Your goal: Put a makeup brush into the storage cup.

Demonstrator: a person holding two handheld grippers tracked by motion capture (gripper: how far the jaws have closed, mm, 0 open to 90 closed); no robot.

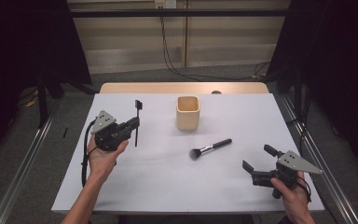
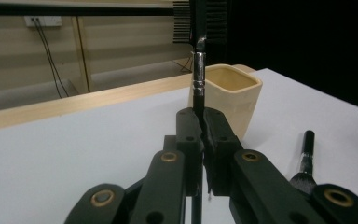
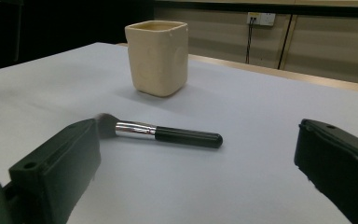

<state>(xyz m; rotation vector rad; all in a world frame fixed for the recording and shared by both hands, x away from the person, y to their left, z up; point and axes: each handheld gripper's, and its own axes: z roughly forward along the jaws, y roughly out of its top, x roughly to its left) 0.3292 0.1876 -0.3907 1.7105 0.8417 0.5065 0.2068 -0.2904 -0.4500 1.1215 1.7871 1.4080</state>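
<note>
Near right: the right claw (image 1: pixel 255 164) is held wide open above the table (image 1: pixel 158 186). Centre: a makeup brush (image 1: pixel 210 148) lies flat. Left: a comb brush (image 1: pixel 137 122) is clamped upright in the left claw (image 1: pixel 133 125). Far: a cream cup (image 1: pixel 188 113) stands.

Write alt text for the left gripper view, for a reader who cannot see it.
The left hand-held gripper is shut on a thin black comb brush, holding it upright with its toothed head at the top. Behind it a cream square cup stands on the white table, and a black-handled makeup brush lies to the right.
</note>
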